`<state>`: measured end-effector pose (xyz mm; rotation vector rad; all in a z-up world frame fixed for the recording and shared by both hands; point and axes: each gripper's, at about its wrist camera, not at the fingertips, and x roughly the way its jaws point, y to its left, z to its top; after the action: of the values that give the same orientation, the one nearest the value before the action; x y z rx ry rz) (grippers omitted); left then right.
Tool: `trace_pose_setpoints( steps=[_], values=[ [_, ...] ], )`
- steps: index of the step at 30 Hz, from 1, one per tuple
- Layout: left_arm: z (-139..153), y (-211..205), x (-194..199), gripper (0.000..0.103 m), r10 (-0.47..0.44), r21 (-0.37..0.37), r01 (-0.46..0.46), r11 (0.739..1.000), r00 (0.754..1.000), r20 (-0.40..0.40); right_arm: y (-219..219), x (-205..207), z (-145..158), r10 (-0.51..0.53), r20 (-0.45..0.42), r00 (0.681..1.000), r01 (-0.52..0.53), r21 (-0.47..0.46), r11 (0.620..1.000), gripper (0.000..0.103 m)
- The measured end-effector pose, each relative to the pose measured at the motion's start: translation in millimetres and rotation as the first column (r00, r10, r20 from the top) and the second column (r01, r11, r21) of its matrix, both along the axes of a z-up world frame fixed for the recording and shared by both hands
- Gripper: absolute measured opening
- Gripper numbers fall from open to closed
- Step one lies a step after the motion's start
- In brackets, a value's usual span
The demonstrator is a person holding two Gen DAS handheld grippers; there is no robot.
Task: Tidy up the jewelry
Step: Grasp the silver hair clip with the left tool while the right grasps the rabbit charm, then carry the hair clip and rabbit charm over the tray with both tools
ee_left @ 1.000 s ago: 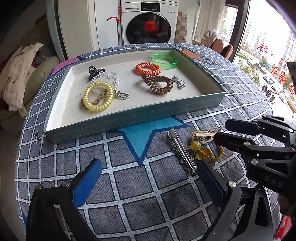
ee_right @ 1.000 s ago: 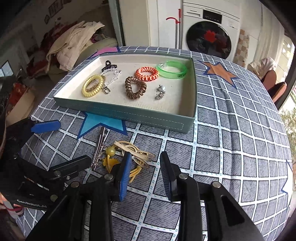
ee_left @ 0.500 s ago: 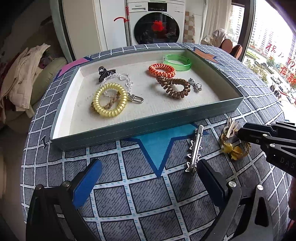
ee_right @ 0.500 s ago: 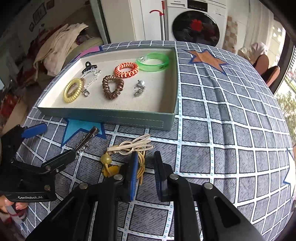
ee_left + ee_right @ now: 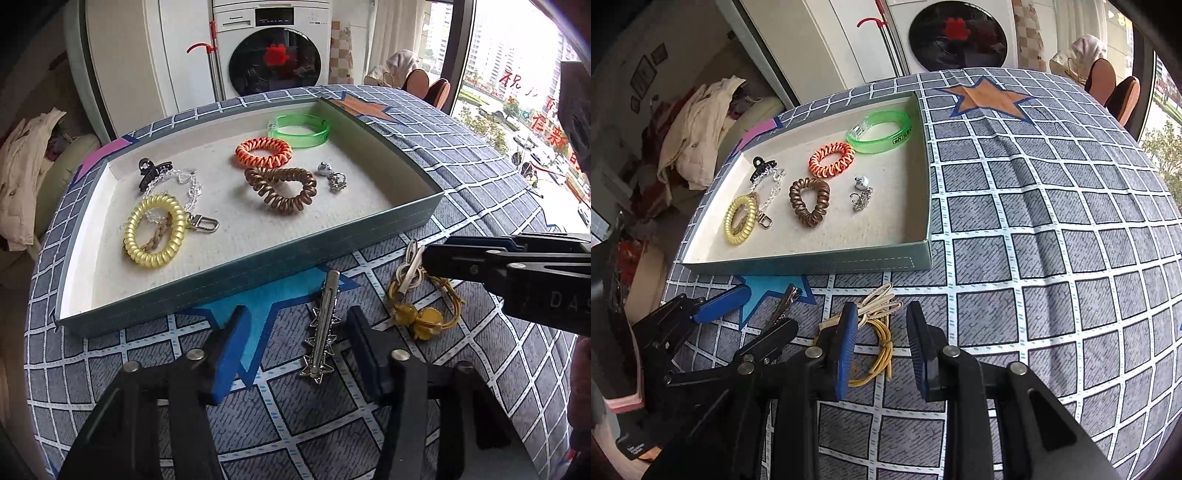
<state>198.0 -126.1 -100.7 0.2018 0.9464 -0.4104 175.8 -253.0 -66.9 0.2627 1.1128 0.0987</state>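
Observation:
A silver star hair clip (image 5: 320, 325) lies on the checked cloth in front of the teal tray (image 5: 258, 273). My left gripper (image 5: 295, 347) straddles it, jaws closing, and the pads do not press on it. Just to the right lie a yellow elastic tie with beads (image 5: 421, 317) and a beige looped clip (image 5: 410, 269). My right gripper (image 5: 882, 332) stands over them with its jaws opening. The yellow tie (image 5: 881, 332) lies loose between its fingers, and the left pad (image 5: 846, 343) is against the beige clip (image 5: 879, 299).
The tray (image 5: 812, 264) holds a yellow coil tie (image 5: 155, 230), a brown coil (image 5: 284, 188), an orange coil (image 5: 264, 151), a green bangle (image 5: 299, 129), a black claw clip (image 5: 147, 171), a clear chain and a silver charm (image 5: 332, 177). Bare cloth stretches right of the tray (image 5: 1052, 229).
My left gripper slid right until the silver clip lay between its fingers, and its jaws narrowed. The right gripper's jaws closed in, then widened again, and it rolled.

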Motion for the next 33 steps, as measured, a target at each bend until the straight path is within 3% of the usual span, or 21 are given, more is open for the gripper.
trace_pose_setpoints(
  steps=[1, 2, 4, 7, 10, 11, 14, 21, 27, 29, 32, 33],
  values=[
    [1, 0, -1, 0.044, -0.011, -0.001, 0.011, 1.0, 1.0, 0.007, 2, 1, -1, -0.006, -0.007, 1.0, 0.006, -0.003, 1.0, 0.03],
    [1, 1, -2, 0.037, -0.013, 0.001, 0.013, 1.0, 1.0, 0.011, 4, 4, -3, -0.012, -0.014, 1.0, 0.012, -0.008, 1.0, 0.03],
    [2, 5, -1, 0.037, -0.006, -0.012, 0.006, 1.0, 1.0, 0.004, 10, 7, -7, -0.02, -0.028, 0.999, 0.02, -0.018, 1.0, 0.033],
    [2, 12, -1, 0.037, 0.01, -0.021, -0.01, 1.0, 1.0, -0.001, 25, 9, -6, -0.012, -0.009, 1.0, 0.011, -0.107, 0.994, 0.039],
    [2, 19, -3, 0.037, 0.02, -0.033, -0.02, 0.999, 1.0, -0.006, 40, 9, -8, 0.017, -0.005, 1.0, -0.018, -0.21, 0.977, 0.039],
    [2, 22, -4, 0.037, 0.022, -0.037, -0.022, 0.999, 1.0, -0.007, 43, 9, -7, 0.028, 0.004, 1.0, -0.027, -0.224, 0.974, 0.033],
    [2, 30, -5, 0.037, 0.032, -0.057, -0.033, 0.998, 0.999, -0.018, 38, 5, -5, 0.013, 0.03, 0.999, -0.007, -0.2, 0.98, 0.009],
    [4, 45, -7, 0.037, 0.052, -0.109, -0.056, 0.992, 0.998, -0.041, 8, -9, 10, -0.046, 0.09, 0.995, 0.049, -0.029, 0.998, 0.009],
    [9, 58, -8, 0.037, 0.066, -0.144, -0.072, 0.987, 0.997, -0.046, -5, -13, 13, -0.069, 0.081, 0.994, 0.06, 0.104, 0.993, 0.009],
    [10, 61, -10, 0.037, 0.069, -0.141, -0.075, 0.987, 0.997, -0.043, -4, -10, 7, -0.042, 0.047, 0.998, 0.036, 0.117, 0.993, 0.009],
    [10, 63, -11, 0.037, 0.071, -0.139, -0.076, 0.987, 0.997, -0.041, -5, -10, 1, -0.052, 0.012, 0.999, 0.051, 0.054, 0.997, 0.011],
    [10, 64, -11, 0.037, 0.071, -0.139, -0.077, 0.987, 0.997, -0.041, -7, -10, -1, -0.059, 0.004, 0.998, 0.059, 0.051, 0.997, 0.015]
  ],
)
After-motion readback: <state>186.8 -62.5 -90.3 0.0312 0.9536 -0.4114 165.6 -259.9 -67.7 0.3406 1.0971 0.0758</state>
